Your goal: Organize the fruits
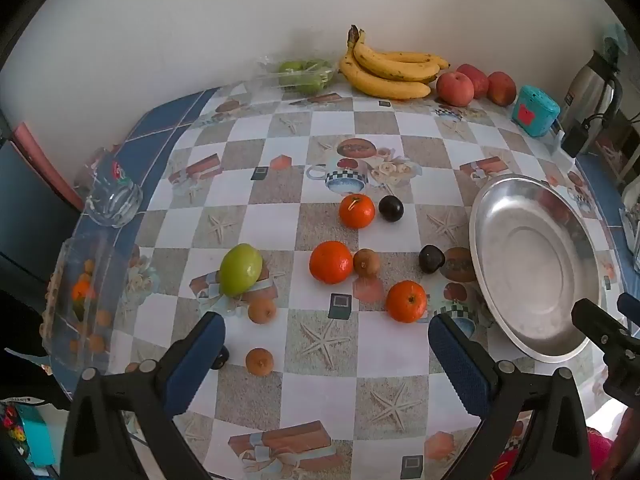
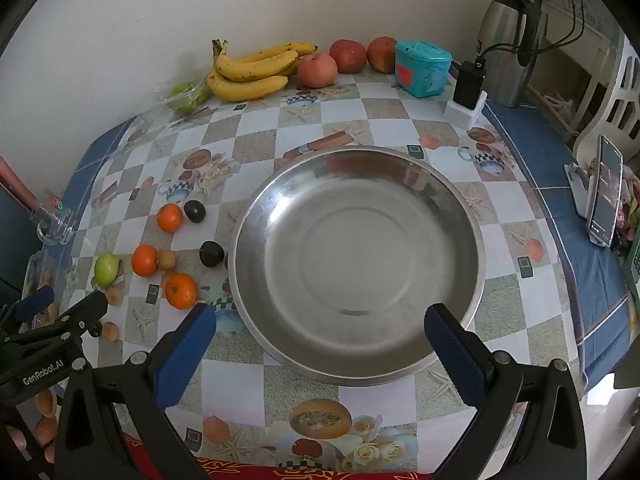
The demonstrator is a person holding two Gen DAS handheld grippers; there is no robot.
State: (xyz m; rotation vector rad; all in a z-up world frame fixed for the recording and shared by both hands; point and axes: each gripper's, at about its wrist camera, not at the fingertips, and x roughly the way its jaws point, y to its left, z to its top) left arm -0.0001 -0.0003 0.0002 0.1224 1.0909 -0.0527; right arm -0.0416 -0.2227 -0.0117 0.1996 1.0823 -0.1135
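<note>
- Partly hidden behind the left gripper (image 1: 326, 354), near its left finger: a small dark round thing, too covered to name.
- Blurred behind clear plastic at the table's (image 2: 400, 116) left edge: a container (image 1: 80, 304) with orange and brown pieces inside, count not readable.
- Wrapped in a clear bag (image 1: 296, 72) by the wall: green fruits, at least two, outlines smeared by the plastic.
- Cut off at the right edge of the right wrist view: a phone (image 2: 606, 192) on a stand, screen not legible.
- Loose on the checked cloth, left of the empty metal bowl (image 2: 264, 208): three oranges (image 1: 331, 267), one green fruit (image 1: 241, 269), two dark plums (image 1: 390, 208), three small brown fruits (image 1: 260, 361) (a fourth may be the dark one at the finger).
- One dark plum near the bowl's rim, with a printed picture between them (contact hard to judge).
- Against the wall: one bunch of bananas (image 1: 390, 70), four fingers visible; three red apples (image 1: 455, 88); one teal box (image 1: 536, 110); one steel jug (image 2: 506, 48).
- One overturned glass (image 1: 114, 196) near the left edge.
- Left gripper: fingers spread wide above the cloth, nothing between them.
- Right gripper (image 2: 320, 338): fingers spread wide over the bowl's near rim, gripping nothing.
</note>
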